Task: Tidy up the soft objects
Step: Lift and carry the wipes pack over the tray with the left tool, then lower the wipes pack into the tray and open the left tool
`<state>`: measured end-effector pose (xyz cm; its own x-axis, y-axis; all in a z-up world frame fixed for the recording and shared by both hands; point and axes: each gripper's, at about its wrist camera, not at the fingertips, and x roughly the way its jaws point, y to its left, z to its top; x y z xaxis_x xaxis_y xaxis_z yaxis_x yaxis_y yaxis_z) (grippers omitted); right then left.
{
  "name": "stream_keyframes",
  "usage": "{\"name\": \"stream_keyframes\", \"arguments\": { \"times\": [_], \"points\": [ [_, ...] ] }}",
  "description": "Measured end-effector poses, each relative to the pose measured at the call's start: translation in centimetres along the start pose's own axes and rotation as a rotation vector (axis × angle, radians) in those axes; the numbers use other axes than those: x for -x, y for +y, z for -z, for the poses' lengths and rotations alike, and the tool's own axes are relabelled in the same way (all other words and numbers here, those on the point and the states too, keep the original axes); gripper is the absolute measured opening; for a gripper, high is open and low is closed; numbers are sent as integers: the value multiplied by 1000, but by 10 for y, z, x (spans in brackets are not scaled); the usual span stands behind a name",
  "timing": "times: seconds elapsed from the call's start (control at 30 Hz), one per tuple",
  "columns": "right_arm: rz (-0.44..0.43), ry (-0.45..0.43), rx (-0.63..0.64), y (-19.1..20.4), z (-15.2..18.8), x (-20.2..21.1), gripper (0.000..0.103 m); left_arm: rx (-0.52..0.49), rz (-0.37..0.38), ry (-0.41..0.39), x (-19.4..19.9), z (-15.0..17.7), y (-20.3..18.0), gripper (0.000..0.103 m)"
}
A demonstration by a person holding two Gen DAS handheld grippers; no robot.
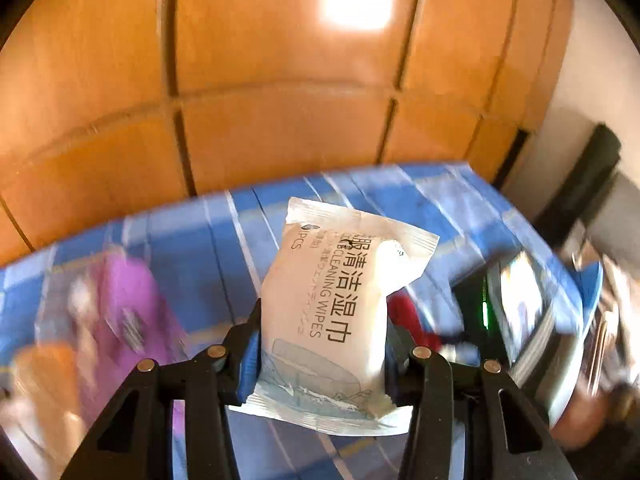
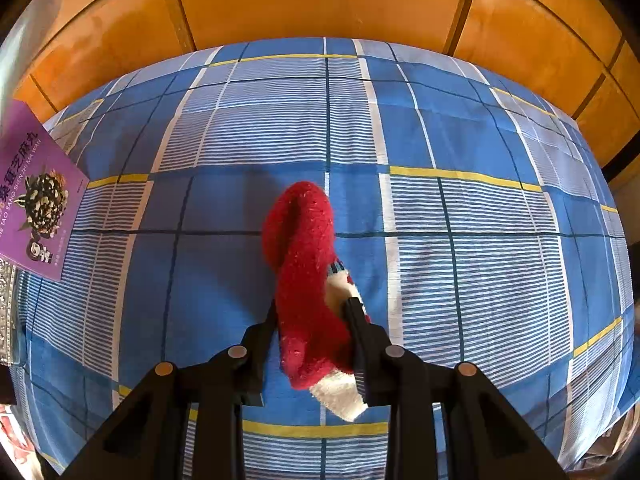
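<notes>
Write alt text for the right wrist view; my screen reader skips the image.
The right gripper is shut on a red and white sock above a blue plaid bedsheet. A purple box lies at the sheet's left edge, with orange wooden panelling beyond.

Left gripper [image 1: 322, 340]: black angular two-finger frame, round brass-coloured rivets at the linkage joints, blue pad on one finger; other pad probably blue too, mostly hidden. Right gripper [image 2: 312, 320]: same black frame, four matching rivets behind the fingers, triangular cut-outs below those rivets.
</notes>
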<state>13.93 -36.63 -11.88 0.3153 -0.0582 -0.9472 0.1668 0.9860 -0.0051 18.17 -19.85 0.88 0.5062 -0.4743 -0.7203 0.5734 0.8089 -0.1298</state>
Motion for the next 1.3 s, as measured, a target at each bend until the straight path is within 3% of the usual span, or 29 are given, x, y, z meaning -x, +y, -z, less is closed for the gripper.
{"name": "stream_keyframes", "arguments": {
  "times": [0.2,0.37,0.63,0.97,1.23,1.3],
  "points": [
    [25,-3,25,8,4,1,31,97,-158,-75,31,-55,70,48],
    [44,-10,53,13,7,4,31,186,-268,-127,72,-45,138,48],
    [91,-31,114,24,13,9,31,287,-374,-134,144,68,201,48],
    [143,-58,175,36,20,12,31,571,-523,-142,248,236,252,48],
    [178,-70,198,47,28,18,31,737,-610,-120,284,320,276,49],
    [184,-72,201,47,27,17,31,793,-593,-109,284,332,286,49]
  ]
}}
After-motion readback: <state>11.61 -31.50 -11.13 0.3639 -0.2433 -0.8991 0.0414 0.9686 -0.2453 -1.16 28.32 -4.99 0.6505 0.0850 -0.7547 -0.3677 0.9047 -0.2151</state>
